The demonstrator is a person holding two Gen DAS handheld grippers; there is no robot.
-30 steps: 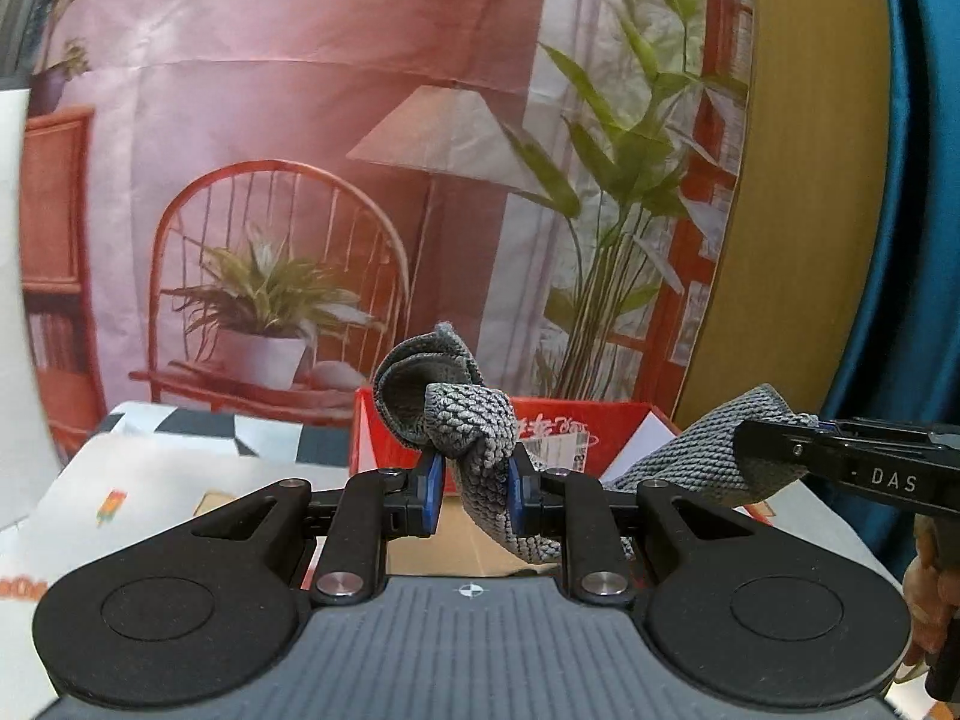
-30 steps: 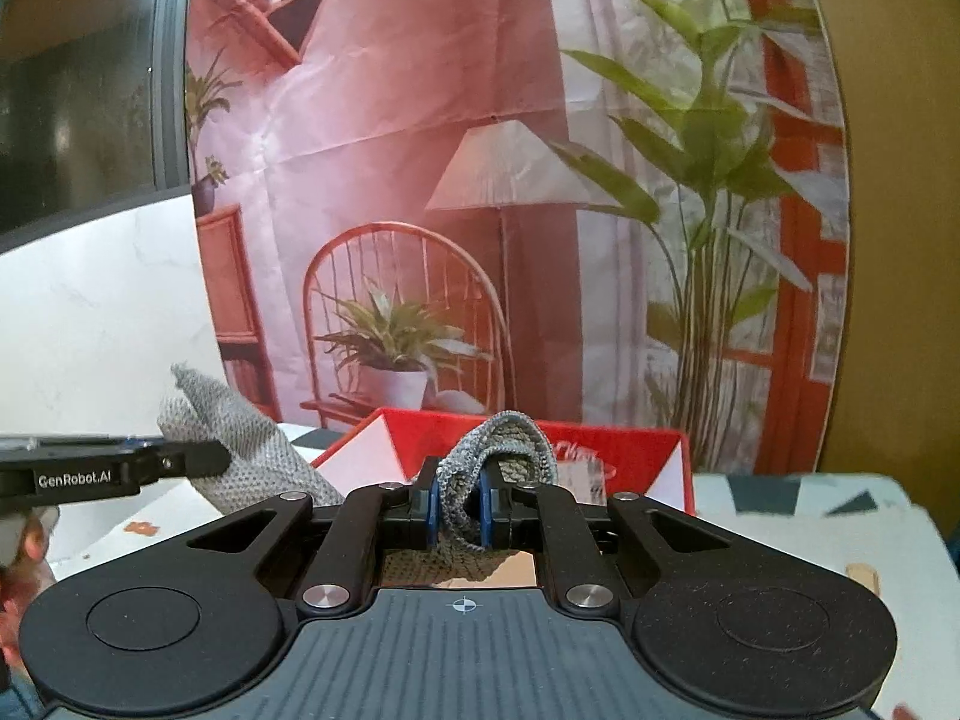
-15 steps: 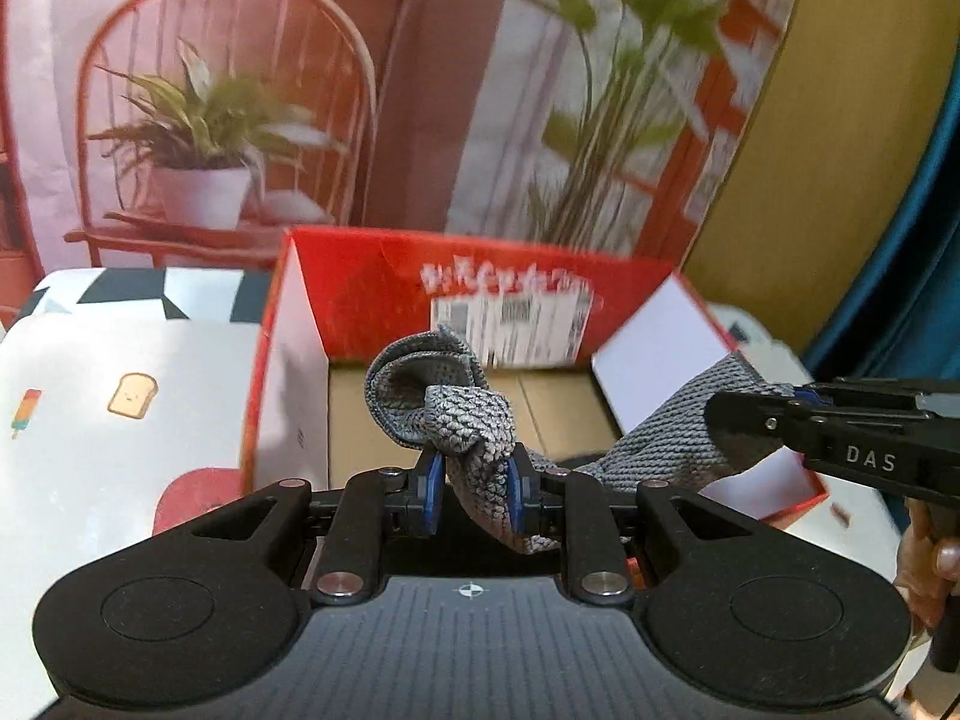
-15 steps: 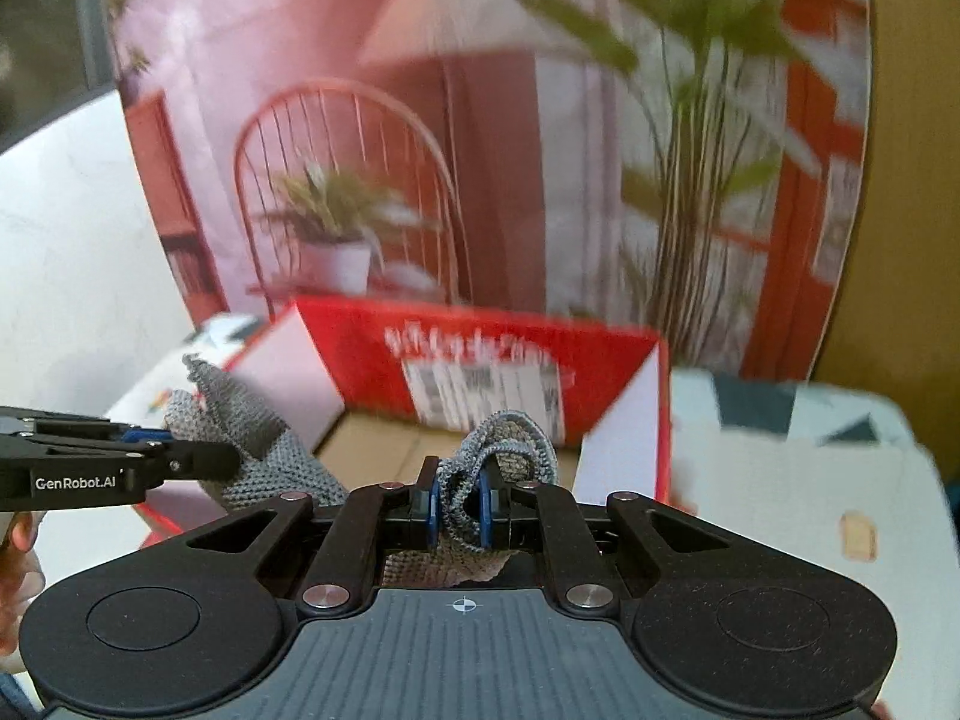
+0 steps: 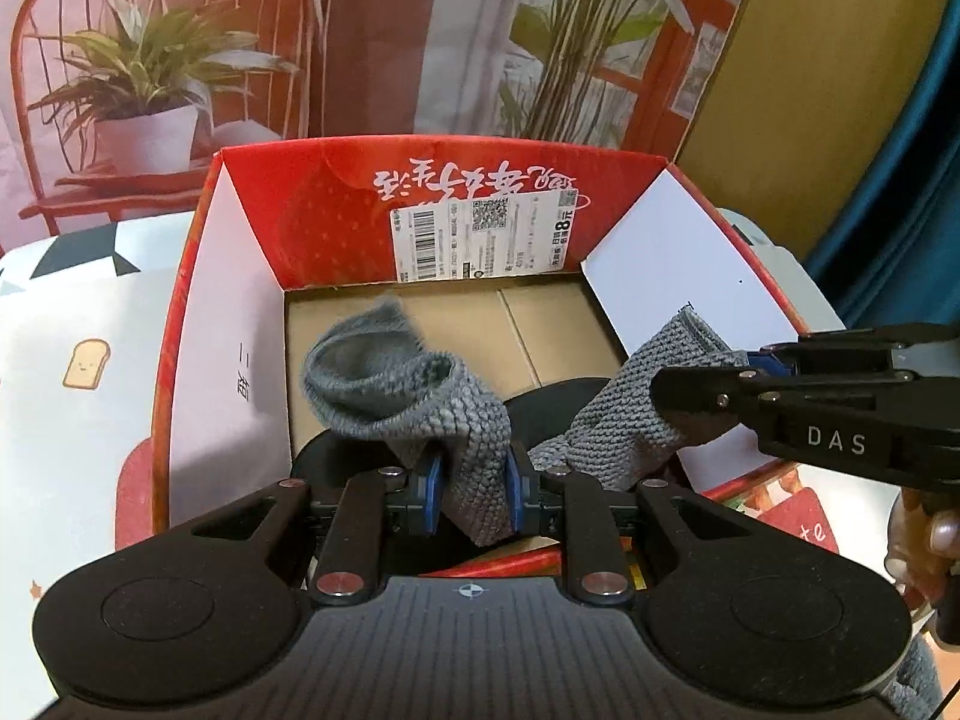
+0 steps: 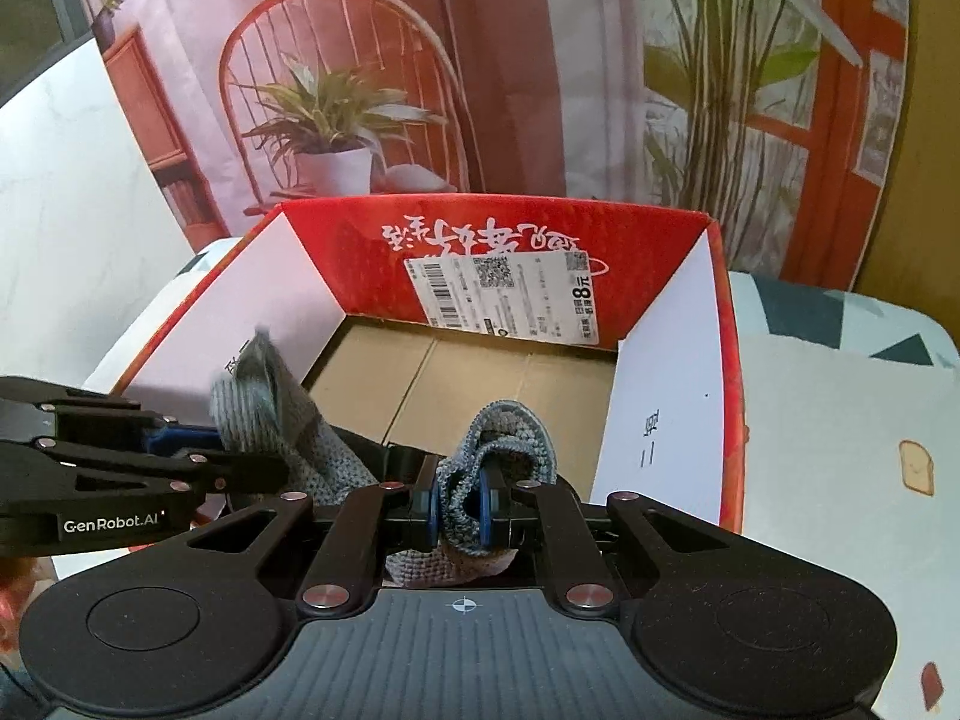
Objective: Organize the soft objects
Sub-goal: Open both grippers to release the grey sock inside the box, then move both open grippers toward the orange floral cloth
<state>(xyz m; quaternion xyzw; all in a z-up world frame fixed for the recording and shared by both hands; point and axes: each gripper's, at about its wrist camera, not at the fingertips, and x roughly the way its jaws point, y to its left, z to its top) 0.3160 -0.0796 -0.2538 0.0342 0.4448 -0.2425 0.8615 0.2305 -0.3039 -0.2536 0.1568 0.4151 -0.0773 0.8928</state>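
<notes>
Printed backdrop [image 5: 372,30] of red chair and potted plant beyond the fingers, patterned tabletop [image 5: 78,324], ochre wall [image 5: 798,72] and teal curtain [image 5: 900,204] to the right

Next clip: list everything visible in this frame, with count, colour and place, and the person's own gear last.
cloth: one, grey knit, stretched over the box, an end in each tongs
box: one, red outside, white flaps, brown floor, open on the table
label: one, white with barcode, on the box's far inner wall
table cover: one, white with toast print, under the box
backdrop: one, printed chair, plants and lamp, behind the box
left tongs: shut on cloth
right tongs: shut on cloth
hand: one, partly seen at the right edge, left view
</notes>
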